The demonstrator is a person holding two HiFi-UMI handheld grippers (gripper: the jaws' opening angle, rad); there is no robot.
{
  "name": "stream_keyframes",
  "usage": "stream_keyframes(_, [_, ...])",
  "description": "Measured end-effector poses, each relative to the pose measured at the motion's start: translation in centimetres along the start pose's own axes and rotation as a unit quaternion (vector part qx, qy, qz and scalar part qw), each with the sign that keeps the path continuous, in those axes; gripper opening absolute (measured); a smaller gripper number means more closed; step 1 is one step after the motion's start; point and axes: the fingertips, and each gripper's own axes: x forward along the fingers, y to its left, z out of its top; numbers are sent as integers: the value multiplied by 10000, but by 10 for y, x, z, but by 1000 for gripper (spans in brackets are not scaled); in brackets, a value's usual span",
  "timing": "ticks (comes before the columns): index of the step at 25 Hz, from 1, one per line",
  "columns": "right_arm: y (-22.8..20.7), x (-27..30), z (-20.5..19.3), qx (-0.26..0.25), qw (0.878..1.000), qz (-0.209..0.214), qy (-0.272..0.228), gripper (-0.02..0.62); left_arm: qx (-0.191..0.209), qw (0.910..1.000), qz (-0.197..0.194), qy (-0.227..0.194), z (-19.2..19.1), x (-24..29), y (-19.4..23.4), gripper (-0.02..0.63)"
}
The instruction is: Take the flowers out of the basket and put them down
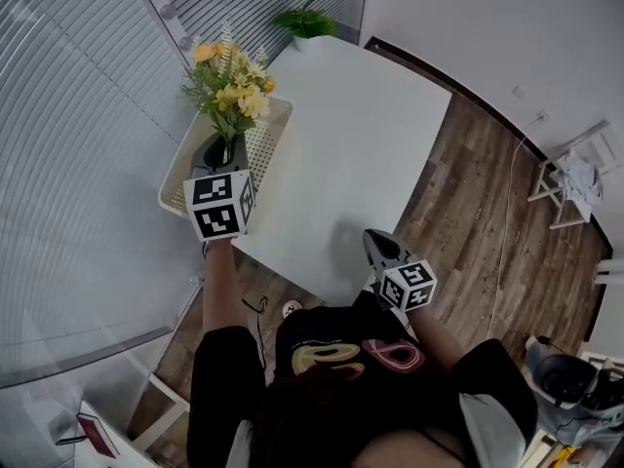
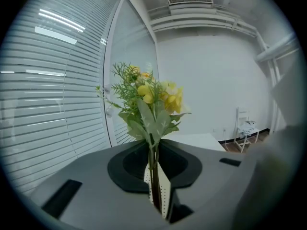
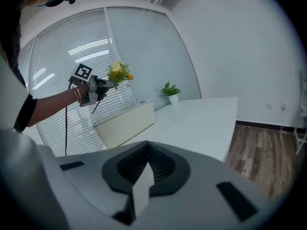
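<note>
A bunch of yellow flowers (image 1: 232,86) with green leaves stands upright above the cream perforated basket (image 1: 268,149), its stems clamped in my left gripper (image 1: 226,149). In the left gripper view the stems run down between the jaws and the blooms (image 2: 153,97) rise in front of the blinds. The right gripper view shows the flowers (image 3: 119,72) lifted well above the basket (image 3: 125,123). My right gripper (image 1: 373,237) hovers at the white table's near edge, shut and holding nothing.
The white table (image 1: 361,144) stretches from the basket to a small potted plant (image 1: 304,22) at its far corner. Window blinds run along the left. A white chair (image 1: 575,178) stands on the wood floor to the right.
</note>
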Motion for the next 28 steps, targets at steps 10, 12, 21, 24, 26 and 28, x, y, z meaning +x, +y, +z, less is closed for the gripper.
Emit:
stream_keyframes(10, [-3, -15, -1, 11, 9999, -120, -92, 11, -69, 9997, -238, -60, 8, -28, -31, 60])
stream_keyframes(12, [-4, -17, -1, 11, 9998, -145, -118, 11, -94, 9994, -314, -63, 6, -32, -38, 60])
stream_keyframes(21, [-2, -20, -3, -1, 9996, -221, -165, 11, -110, 9977, -675, 43, -11, -40, -73, 60])
stream_keyframes(24, [-2, -23, -3, 12, 9995, -265, -197, 11, -93, 9969, -776, 105, -16, -42, -81, 60])
stream_keyframes(26, [-2, -25, -4, 23, 9994, -292, -210, 11, -179, 9958, -884, 136, -19, -43, -87, 60])
stream_keyframes(28, [-1, -26, -4, 43, 9992, -322, -218, 11, -235, 9946, -994, 180, -23, -43, -94, 60])
